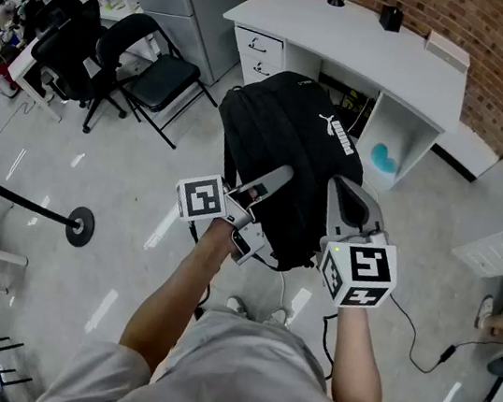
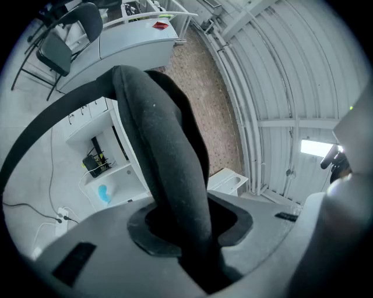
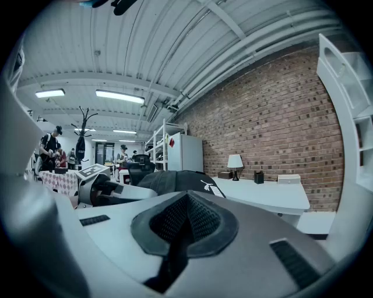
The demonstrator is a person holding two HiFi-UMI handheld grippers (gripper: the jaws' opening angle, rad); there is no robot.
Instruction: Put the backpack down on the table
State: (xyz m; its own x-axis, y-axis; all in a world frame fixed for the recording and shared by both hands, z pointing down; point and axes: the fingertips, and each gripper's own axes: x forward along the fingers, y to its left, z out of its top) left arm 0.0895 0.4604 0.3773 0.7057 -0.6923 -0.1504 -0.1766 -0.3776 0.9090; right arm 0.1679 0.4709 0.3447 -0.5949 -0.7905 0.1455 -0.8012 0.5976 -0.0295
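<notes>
Backpack: a black backpack (image 1: 283,153) with a white logo hangs in the air between the two grippers. It is over the grey floor (image 1: 99,266) and in front of the table's front edge, so it is not yet on the tabletop.
Left gripper: the left gripper (image 1: 273,182) is clamped on the backpack's padded shoulder strap (image 2: 169,151). The left gripper view shows the strap filling the gap between the jaws and arching up and away from them.
Right gripper: the right gripper (image 1: 345,196) is closed on the backpack at its right side. The right gripper view shows black mesh fabric (image 3: 185,218) pinched between the jaws, with the bag's rounded top just beyond them.
Table: a white desk (image 1: 352,41) stands against a brick wall (image 1: 502,55).
On the table: a lamp (image 3: 235,166), a small dark box (image 1: 390,19) and a flat white box (image 1: 448,49) sit along the back edge.
Surroundings: black chairs (image 1: 158,72) stand on the floor to the left of the table.
</notes>
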